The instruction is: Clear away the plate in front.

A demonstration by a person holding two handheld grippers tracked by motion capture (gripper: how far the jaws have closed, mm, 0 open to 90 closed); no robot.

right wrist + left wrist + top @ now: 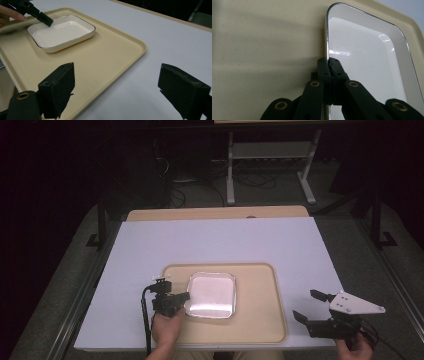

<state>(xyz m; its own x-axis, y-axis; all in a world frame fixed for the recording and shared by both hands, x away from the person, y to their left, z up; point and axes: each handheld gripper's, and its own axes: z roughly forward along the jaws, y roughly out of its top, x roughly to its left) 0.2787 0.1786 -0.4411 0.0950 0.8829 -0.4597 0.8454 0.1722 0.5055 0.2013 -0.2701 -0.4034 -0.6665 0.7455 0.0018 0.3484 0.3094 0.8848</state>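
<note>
While left gripper (186, 296) pinches rim, white dish (212, 292) level

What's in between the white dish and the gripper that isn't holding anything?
Just bare beige tray, then a strip of white table; the high view shows nothing lying between the white dish and the right gripper.

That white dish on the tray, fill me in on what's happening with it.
A person has the left tool shut on the rim of the white dish, which sits on the beige tray on the table. The right tool waits open over the table beside the tray's right edge, holding nothing.
</note>
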